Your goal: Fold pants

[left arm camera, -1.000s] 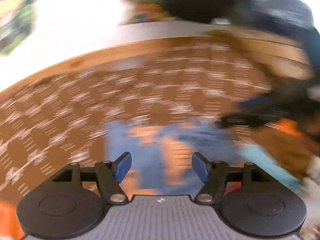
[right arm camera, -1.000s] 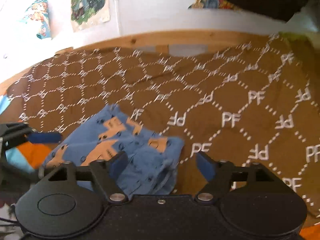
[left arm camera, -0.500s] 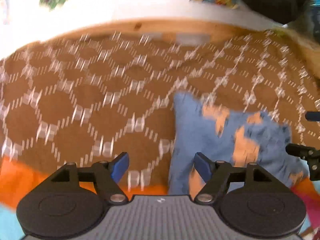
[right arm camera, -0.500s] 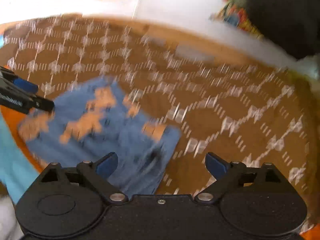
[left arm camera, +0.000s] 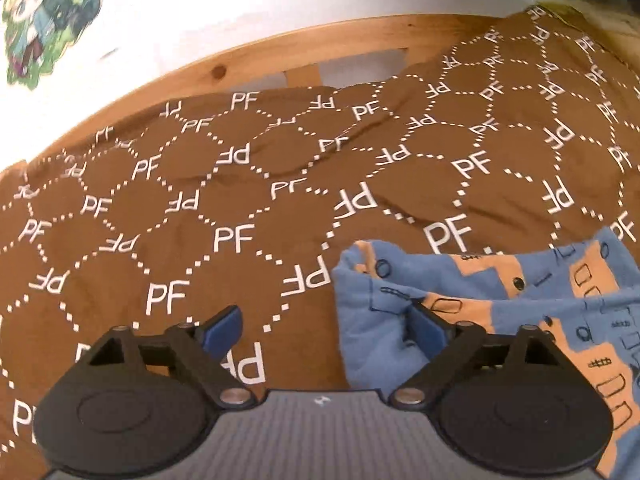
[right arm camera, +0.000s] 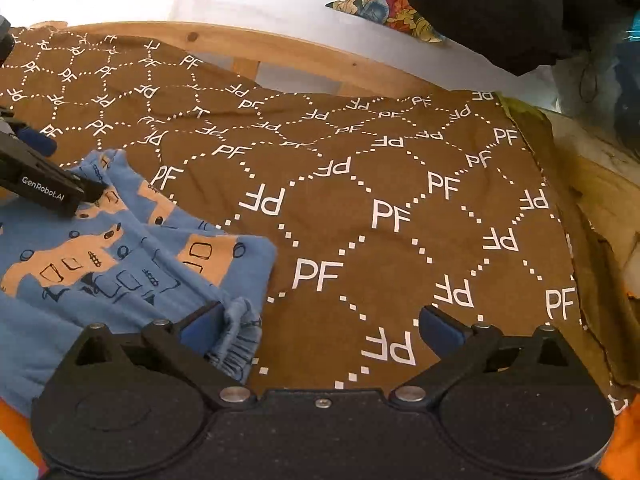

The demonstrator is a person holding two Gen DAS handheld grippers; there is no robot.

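Observation:
Small blue pants with orange patches (left arm camera: pixel 500 320) lie folded in a bundle on a brown "PF" patterned blanket (left arm camera: pixel 240 208). My left gripper (left arm camera: pixel 326 326) is open and empty, straddling the pants' left edge, with its right finger over the fabric. In the right wrist view the pants (right arm camera: pixel 120 256) sit at the lower left. My right gripper (right arm camera: pixel 320 326) is open and empty at their right edge, its left finger by the gathered waistband. The left gripper's black finger (right arm camera: pixel 44 190) shows at the pants' far left.
A wooden bed rail (left arm camera: pixel 304 48) runs along the far edge of the blanket, with a white wall and posters (left arm camera: pixel 44 16) behind. A dark object (right arm camera: pixel 500 8) sits at the back right. Orange fabric (right arm camera: pixel 624 440) shows at the blanket's near edge.
Both grippers have swung outward from over the pants: the left one to the pants' left edge, the right one to their right edge. Both stay open. The pants lie still.

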